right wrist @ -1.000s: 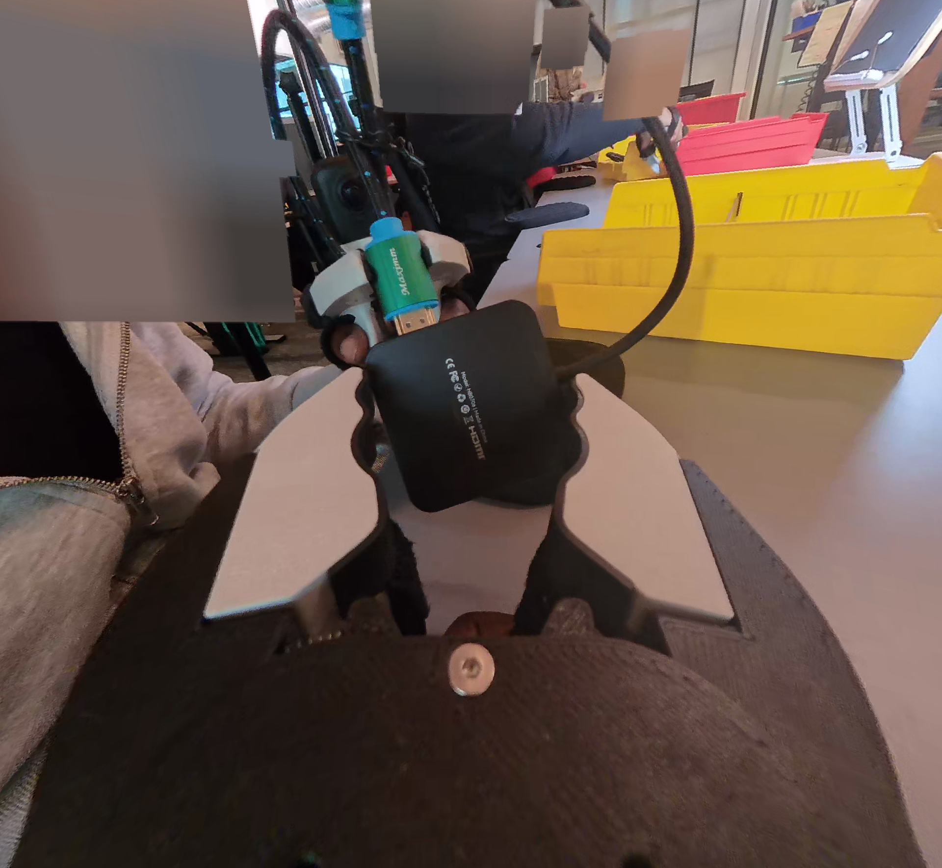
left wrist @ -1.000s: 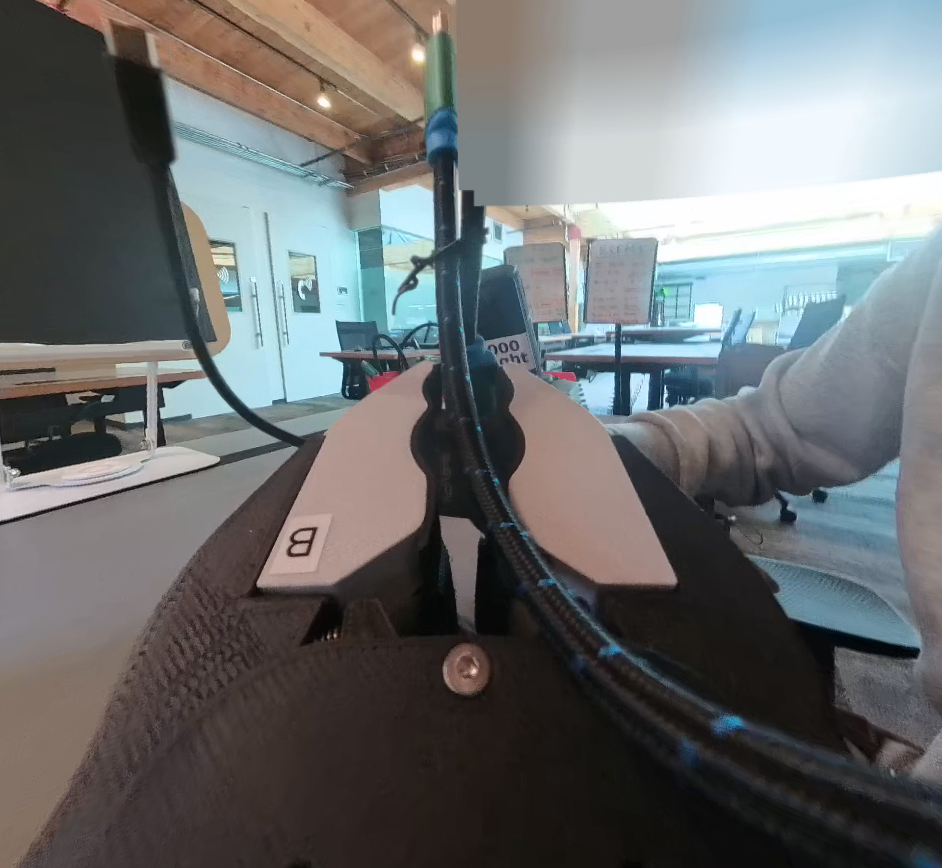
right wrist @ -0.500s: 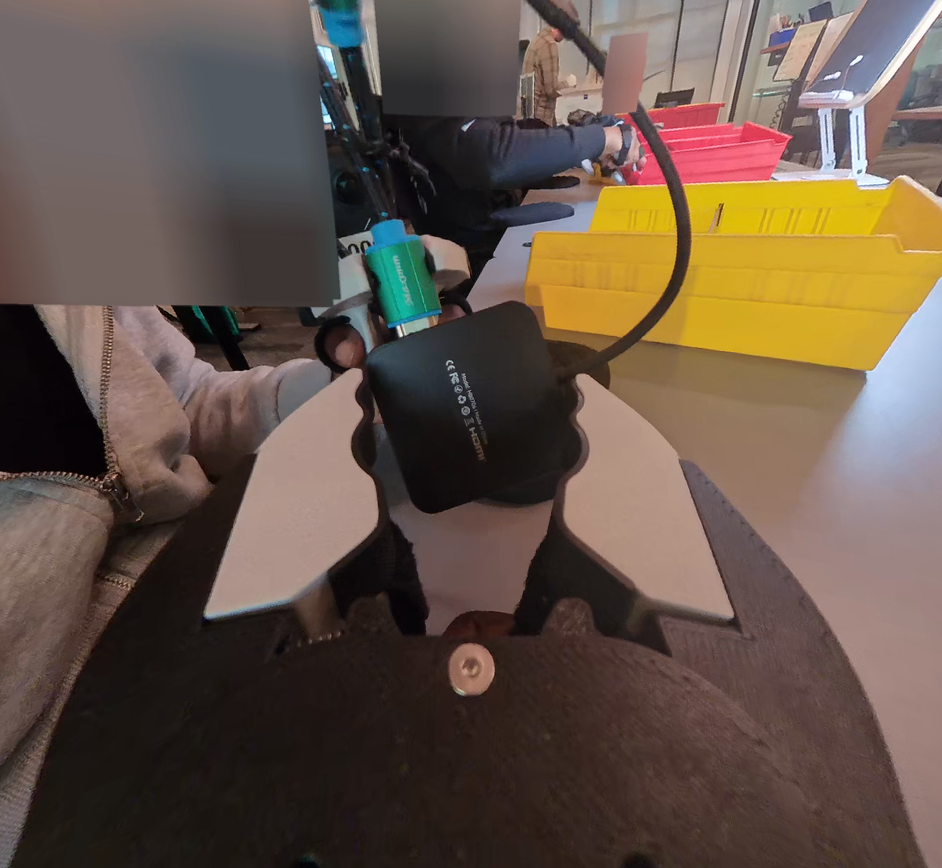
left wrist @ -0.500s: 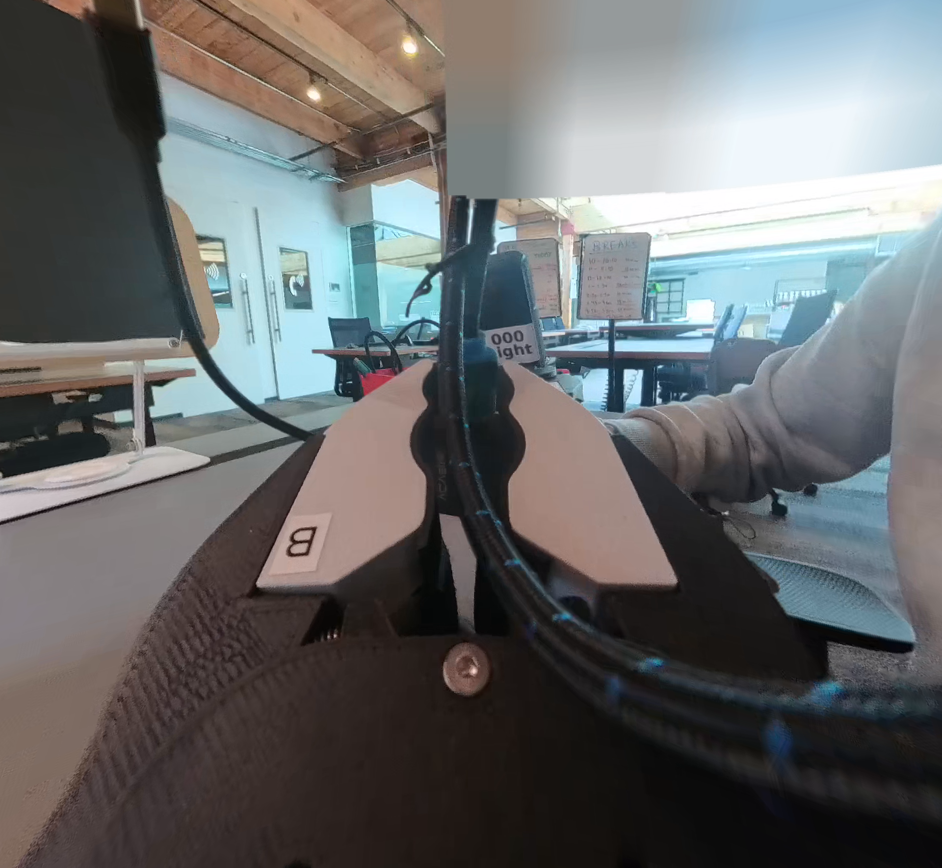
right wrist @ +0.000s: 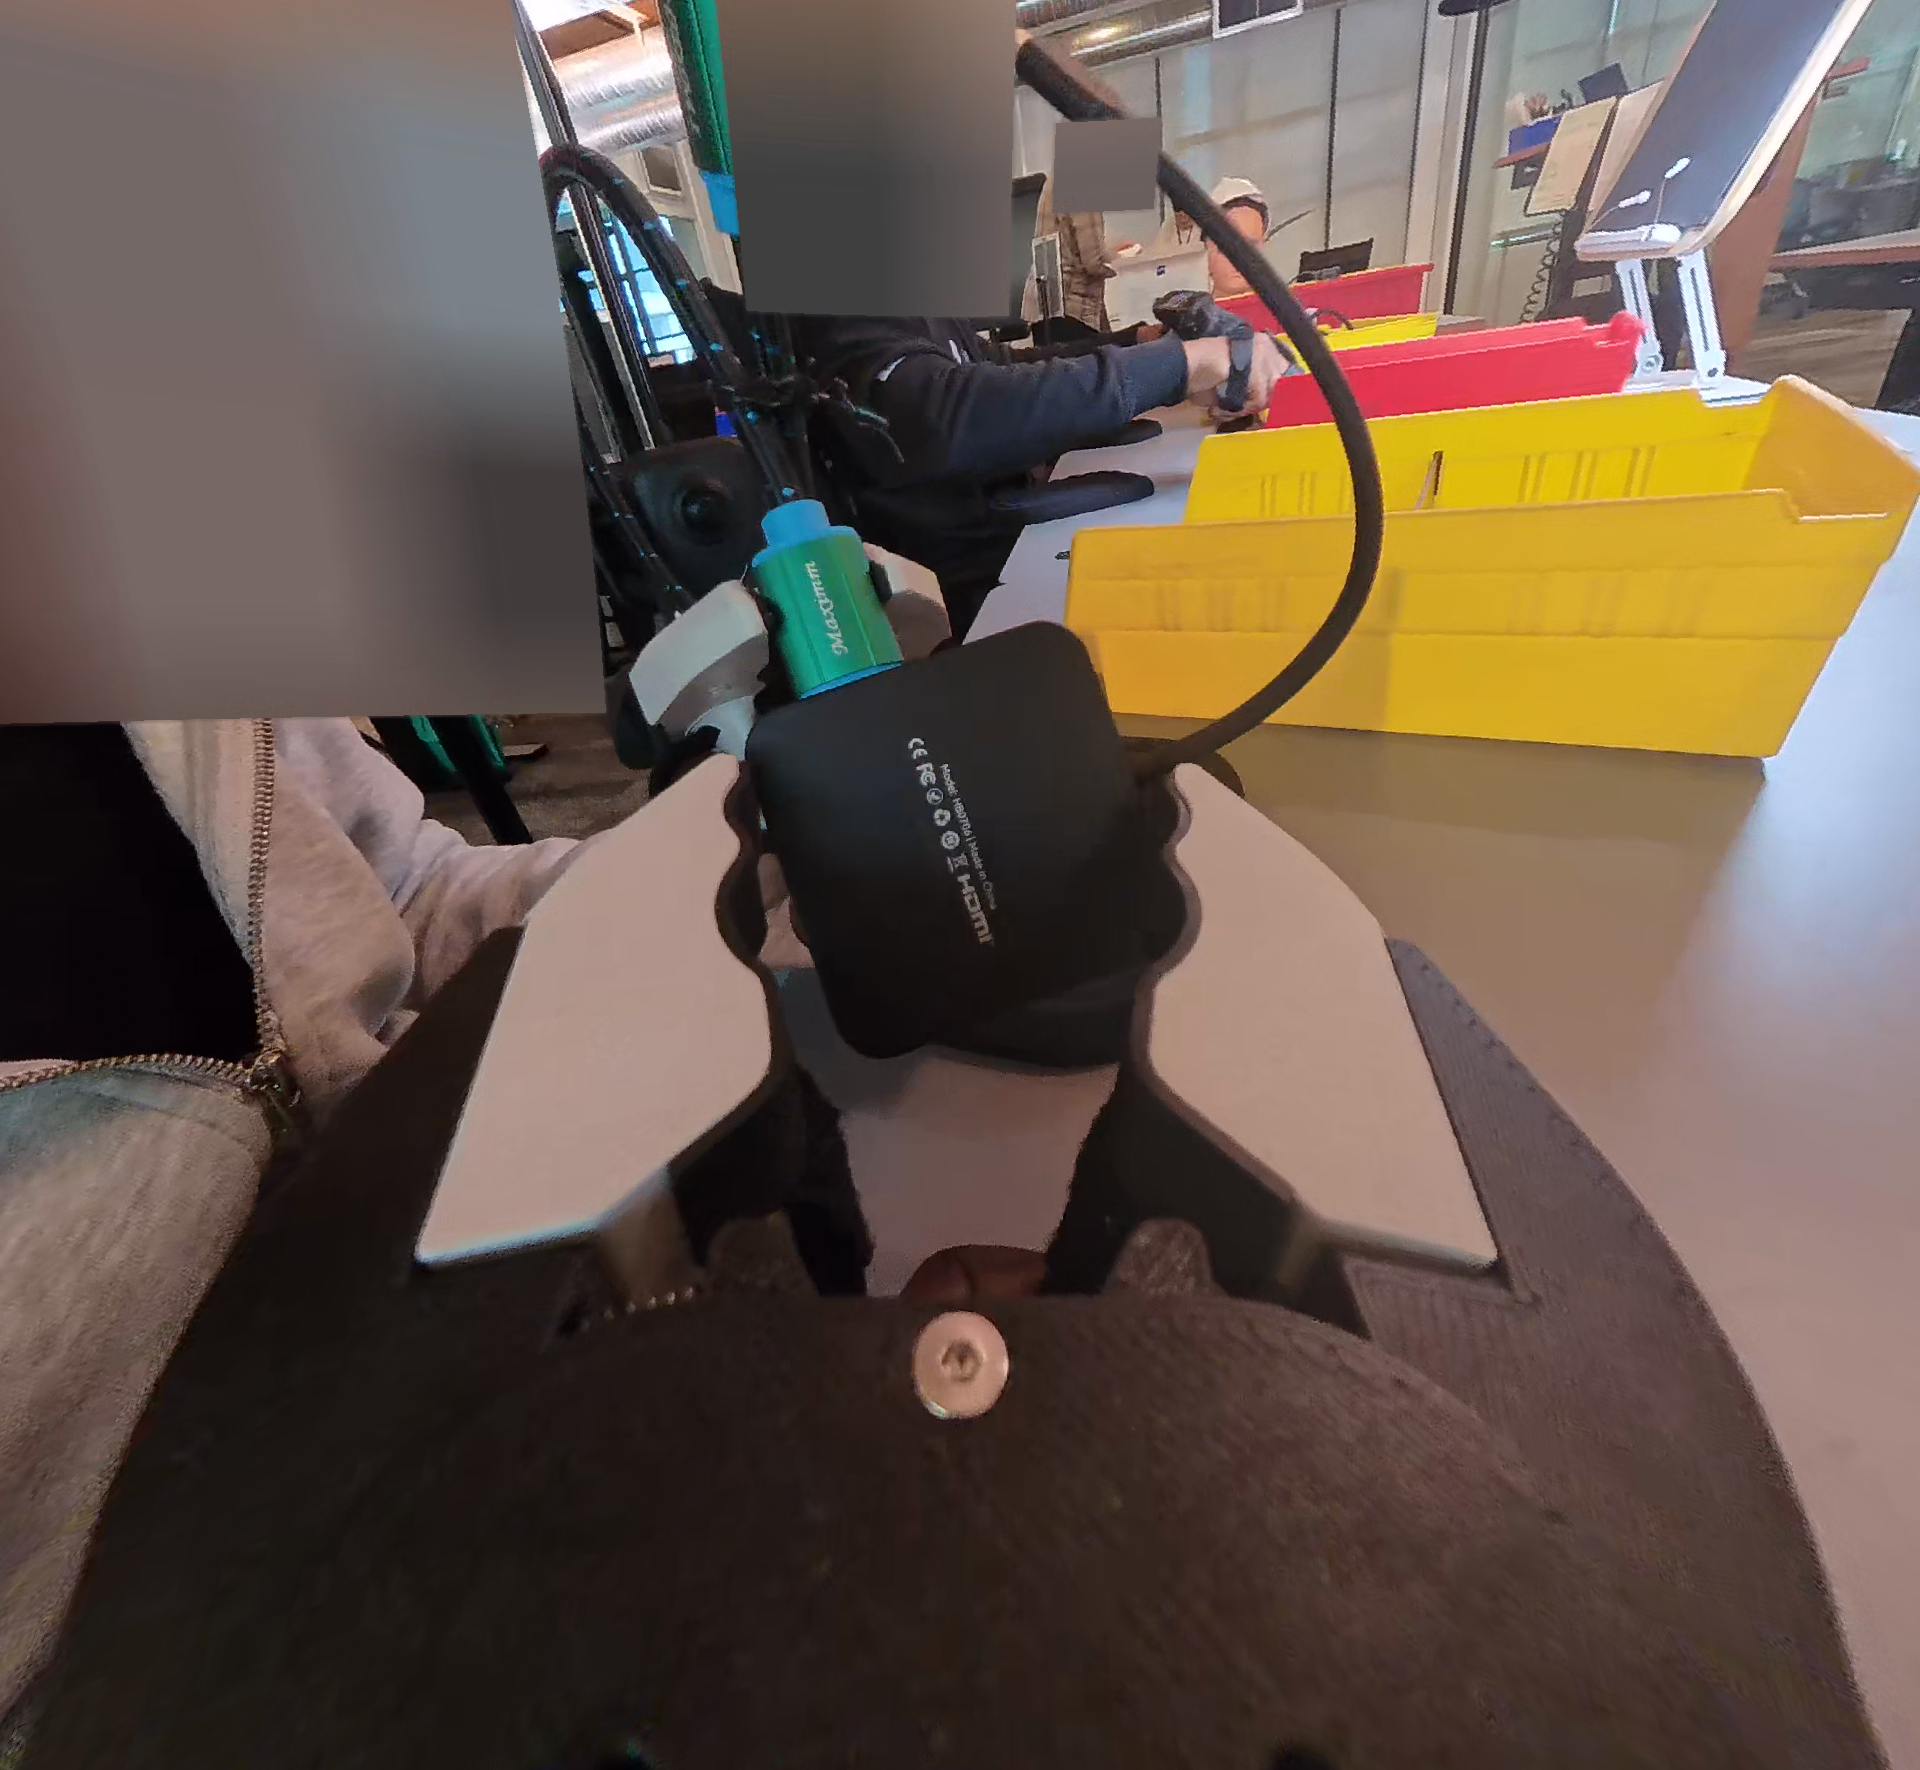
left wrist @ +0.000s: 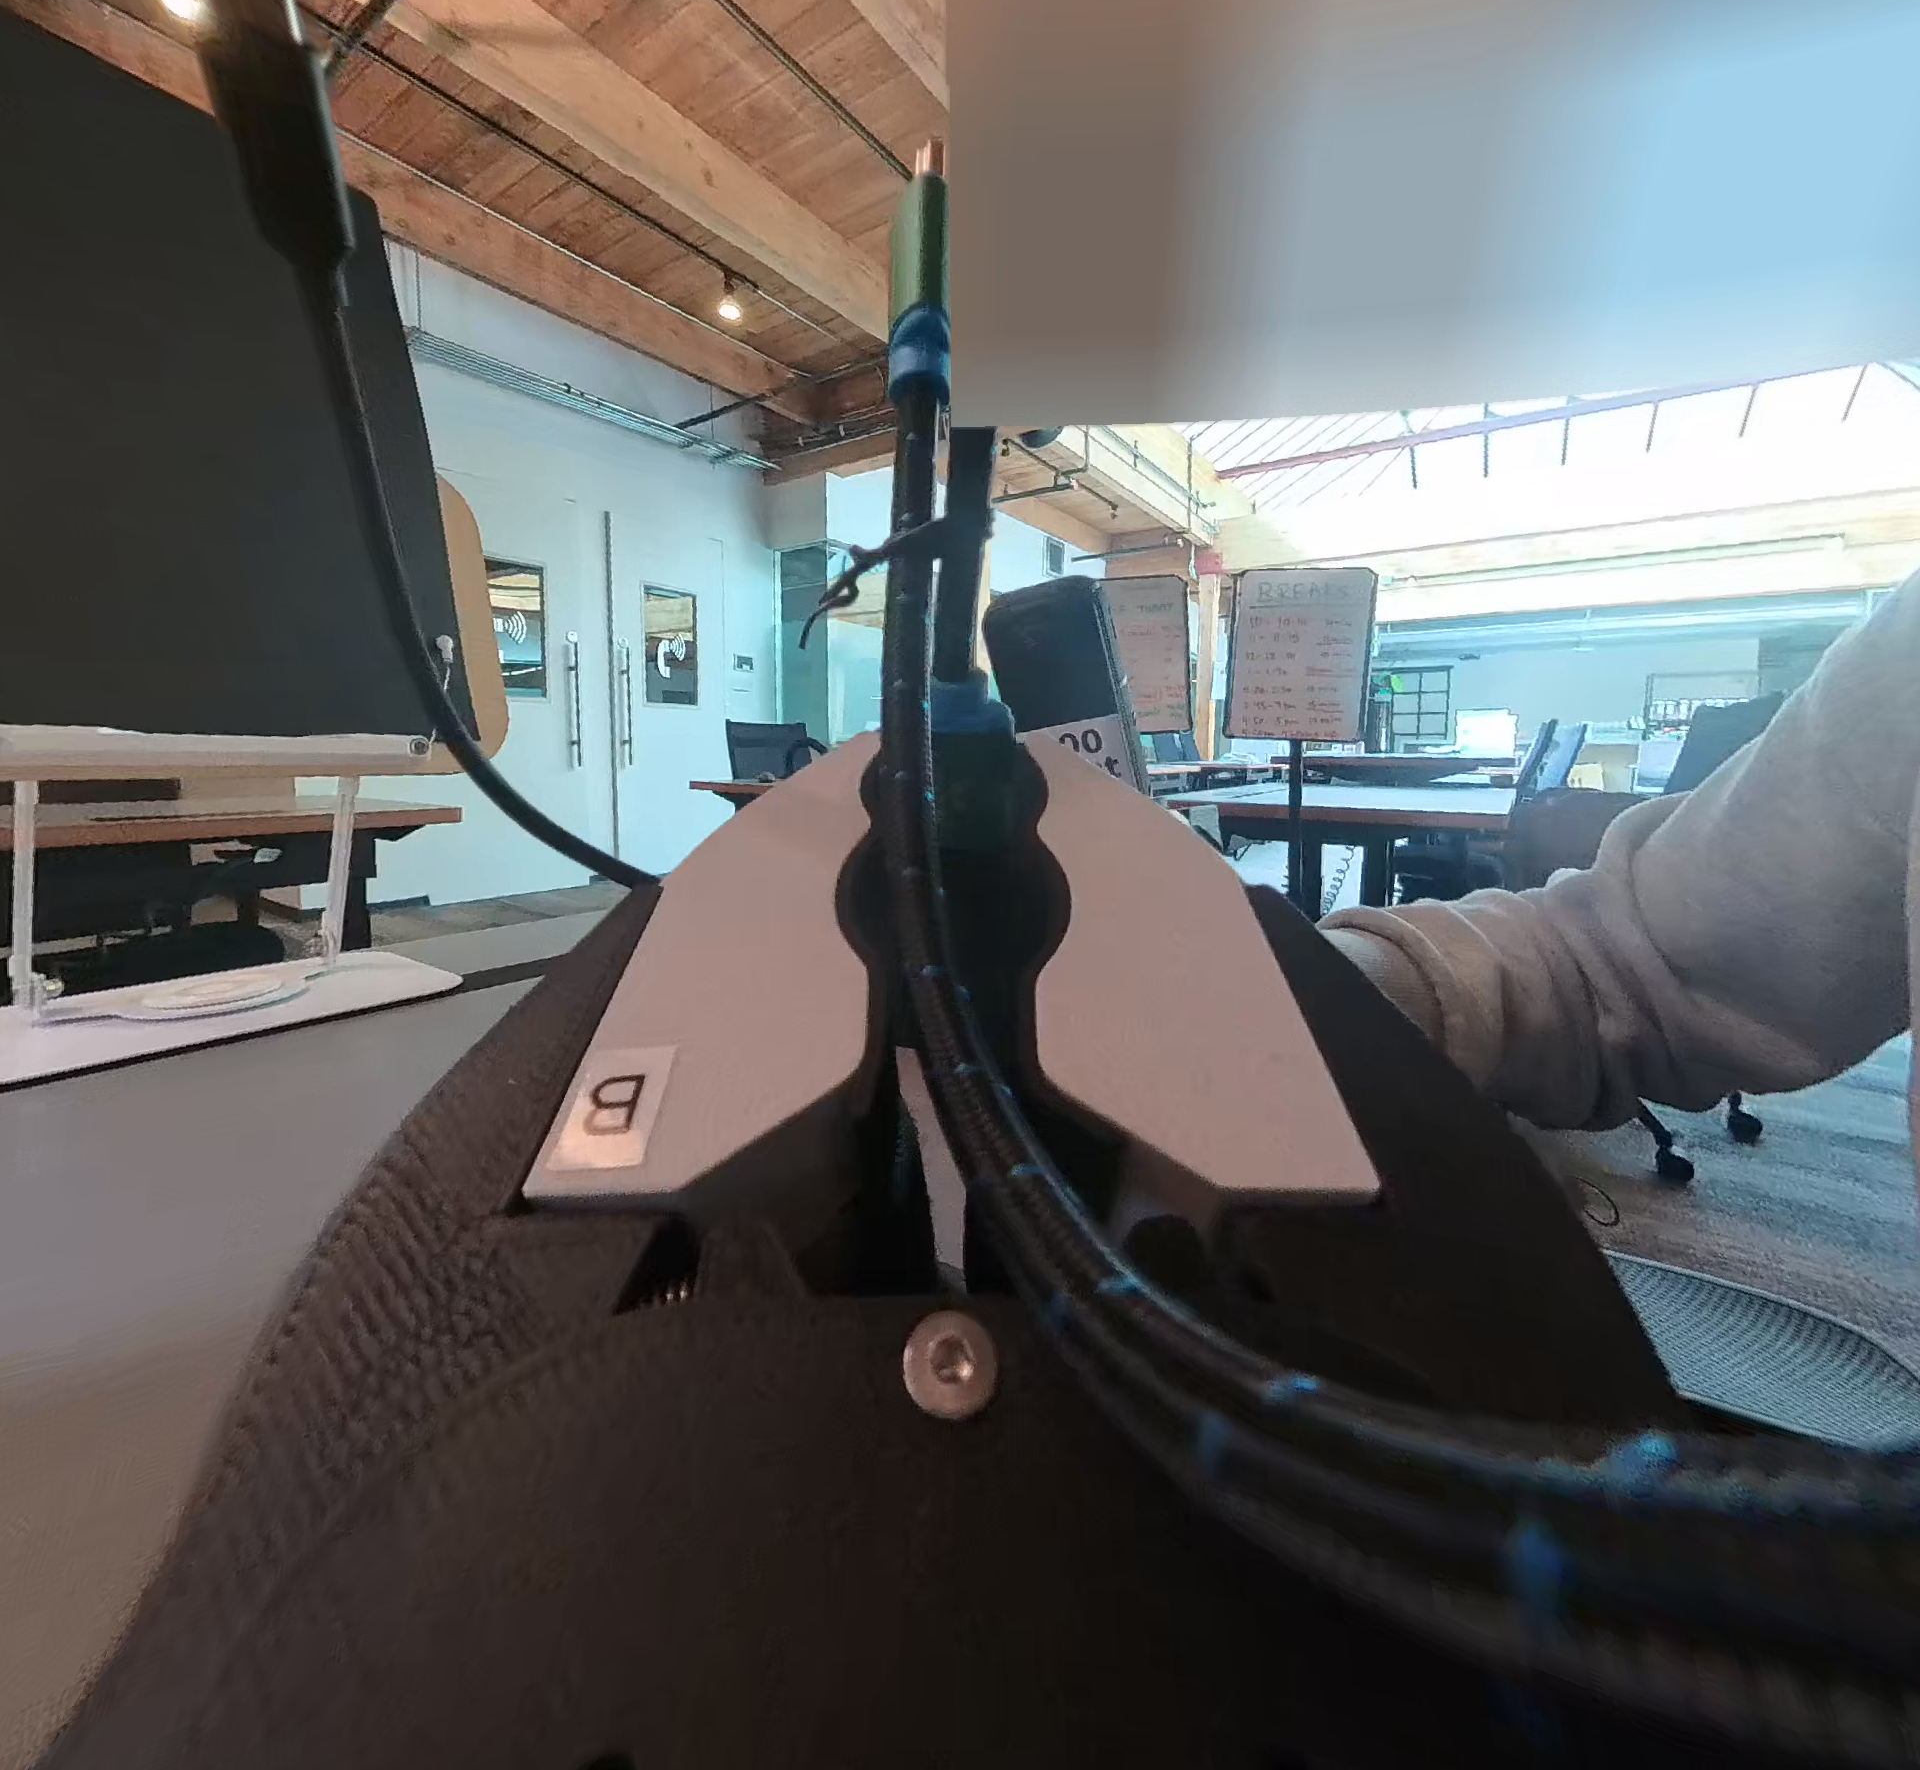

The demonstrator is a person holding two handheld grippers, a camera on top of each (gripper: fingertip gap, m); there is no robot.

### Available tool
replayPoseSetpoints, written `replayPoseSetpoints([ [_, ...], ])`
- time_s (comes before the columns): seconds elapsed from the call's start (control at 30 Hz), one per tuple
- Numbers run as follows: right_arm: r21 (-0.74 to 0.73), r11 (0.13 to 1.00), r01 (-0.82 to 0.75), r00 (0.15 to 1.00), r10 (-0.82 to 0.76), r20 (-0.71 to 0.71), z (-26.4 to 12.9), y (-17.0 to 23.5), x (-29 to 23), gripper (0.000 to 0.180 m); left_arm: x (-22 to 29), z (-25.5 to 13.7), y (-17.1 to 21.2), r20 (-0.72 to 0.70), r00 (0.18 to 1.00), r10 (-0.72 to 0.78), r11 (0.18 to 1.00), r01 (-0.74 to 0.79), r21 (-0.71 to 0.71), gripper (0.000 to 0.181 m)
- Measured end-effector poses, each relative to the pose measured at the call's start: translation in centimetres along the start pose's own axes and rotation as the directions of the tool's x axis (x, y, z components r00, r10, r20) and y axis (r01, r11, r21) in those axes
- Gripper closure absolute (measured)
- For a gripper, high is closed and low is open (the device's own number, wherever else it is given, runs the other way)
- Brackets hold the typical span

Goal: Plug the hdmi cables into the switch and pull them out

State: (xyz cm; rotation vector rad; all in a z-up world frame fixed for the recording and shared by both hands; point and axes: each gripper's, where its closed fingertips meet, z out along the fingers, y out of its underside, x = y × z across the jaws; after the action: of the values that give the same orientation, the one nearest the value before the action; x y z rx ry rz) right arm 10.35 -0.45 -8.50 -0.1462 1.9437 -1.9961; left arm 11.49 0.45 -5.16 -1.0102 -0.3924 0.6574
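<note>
Mid-frame, right hand-held gripper (right wrist: 956, 899) clamped the switch (right wrist: 940, 837); left hand-held gripper (right wrist: 790, 671) pinched the green plug (right wrist: 826, 624), seemingly seated at its upper-left edge. Risk: skewed pull could jam the plug.

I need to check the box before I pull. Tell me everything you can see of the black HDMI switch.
The switch is a flat black box with rounded corners and a matte, plastic-looking shell bearing small white print. The right gripper clamps it at both sides, above the grey table, tilted left. A green HDMI plug, held by the left gripper, is seated in its far edge. A black cable leaves its right side, arching upward.
</note>
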Motion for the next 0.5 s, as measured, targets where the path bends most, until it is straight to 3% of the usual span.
replayPoseSetpoints([
  [0.13,-0.002,1.0,0.02,1.0,-0.02,0.012,0.1,-0.5,-0.3,0.108,0.3,0.0,0.5,-0.055,0.996,-0.075,0.997,0.074,-0.011,0.159],
  [0.33,0.05,0.992,0.115,0.989,-0.11,-0.101,-2.3,-3.2,1.7,0.108,-0.3,0.1,0.5,-0.017,0.994,-0.111,0.993,0.111,0.035,0.115],
  [0.5,0.156,0.926,0.343,0.883,-0.261,-0.391,-8.6,-12.6,4.3,0.107,-1.0,-0.2,0.2,0.028,0.995,-0.098,0.992,0.096,0.08,0.103],
])
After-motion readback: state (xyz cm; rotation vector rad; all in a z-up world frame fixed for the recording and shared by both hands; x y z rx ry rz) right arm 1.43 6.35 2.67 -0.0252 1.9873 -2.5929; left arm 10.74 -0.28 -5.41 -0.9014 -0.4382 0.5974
